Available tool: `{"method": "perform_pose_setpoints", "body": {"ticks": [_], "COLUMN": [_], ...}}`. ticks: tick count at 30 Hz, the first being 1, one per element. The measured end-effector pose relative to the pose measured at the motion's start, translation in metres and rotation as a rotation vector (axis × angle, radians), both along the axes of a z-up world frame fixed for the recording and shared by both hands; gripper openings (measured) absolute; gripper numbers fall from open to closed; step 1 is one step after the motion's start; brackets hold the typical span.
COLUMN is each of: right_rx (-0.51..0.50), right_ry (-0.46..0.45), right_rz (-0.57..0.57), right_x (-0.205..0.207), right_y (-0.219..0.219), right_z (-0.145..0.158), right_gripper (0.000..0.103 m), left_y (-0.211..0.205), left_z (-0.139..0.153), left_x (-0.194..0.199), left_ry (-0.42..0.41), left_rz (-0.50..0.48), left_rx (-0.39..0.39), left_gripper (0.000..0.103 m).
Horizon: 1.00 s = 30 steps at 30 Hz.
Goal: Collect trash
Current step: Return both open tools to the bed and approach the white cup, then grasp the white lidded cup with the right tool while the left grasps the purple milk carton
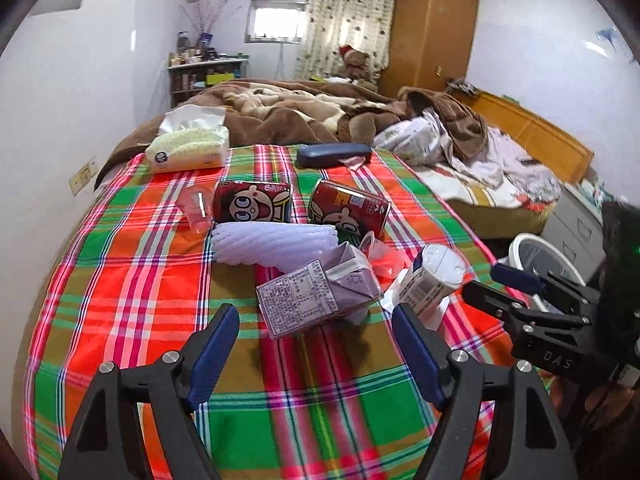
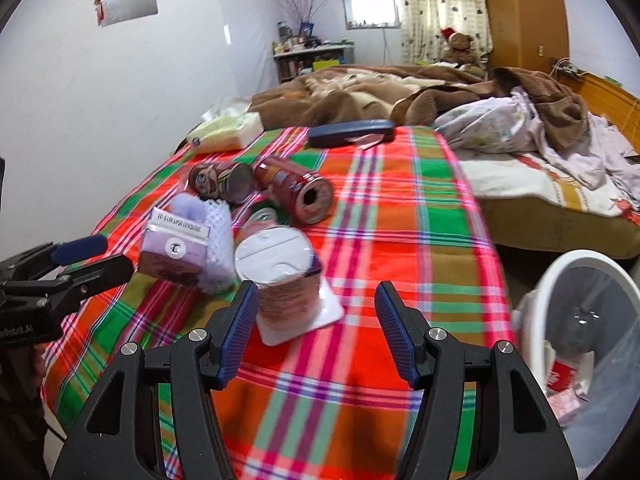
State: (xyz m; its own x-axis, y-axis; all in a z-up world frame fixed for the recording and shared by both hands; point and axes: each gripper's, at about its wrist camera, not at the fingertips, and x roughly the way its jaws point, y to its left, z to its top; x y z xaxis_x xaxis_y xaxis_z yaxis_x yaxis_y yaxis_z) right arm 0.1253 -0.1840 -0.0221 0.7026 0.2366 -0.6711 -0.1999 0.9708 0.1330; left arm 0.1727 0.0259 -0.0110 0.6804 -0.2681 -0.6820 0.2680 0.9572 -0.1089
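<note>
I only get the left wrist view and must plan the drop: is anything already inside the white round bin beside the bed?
Observer: Yes; the right wrist view looks into the white round bin, and red-and-white wrappers lie in its clear liner.
Operator: Is the right hand-held gripper around the cup yet?
Observer: No; the right hand-held gripper is open and empty, the white foil-lidded cup just ahead of one finger.
Operator: Are the cans opened?
Observer: The nearer red metal can shows a hole in its end.
</note>
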Motion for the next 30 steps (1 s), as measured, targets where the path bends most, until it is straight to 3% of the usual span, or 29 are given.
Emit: {"method": "perform_pose_setpoints", "body": {"ticks": [13,21,25,30], "right_rx": [-0.036,0.013,-0.002,0.033], "right_ry": [0.056,0.067,0.054,0.058], "right_rz": [0.039,0.021,0.055,0.086], "right_x": [0.031,0.042,0.048,0.054], "right_y": [0.024,0.017,0.024,0.028], "right_z": [-0.009,-0.009,-0.01,-0.009], "right_gripper": [0.062,0.062,0.062,0.062], "left_y": [-0.012,-0.009,-0.007,0.0], "left_z": [-0.009,-0.016,-0.021,-0.022], "left_x": [0.036,0.061,0.064,0.067], "left_ry": [-0.011,0.029,0.05,0.057], "left_rz": [-0.101,-0.118,-0.13,-0.115], "left_rx": [0.146,0.089,0.069,0.034], "left_gripper": [0.079,0.077,0.062,0.054]}}
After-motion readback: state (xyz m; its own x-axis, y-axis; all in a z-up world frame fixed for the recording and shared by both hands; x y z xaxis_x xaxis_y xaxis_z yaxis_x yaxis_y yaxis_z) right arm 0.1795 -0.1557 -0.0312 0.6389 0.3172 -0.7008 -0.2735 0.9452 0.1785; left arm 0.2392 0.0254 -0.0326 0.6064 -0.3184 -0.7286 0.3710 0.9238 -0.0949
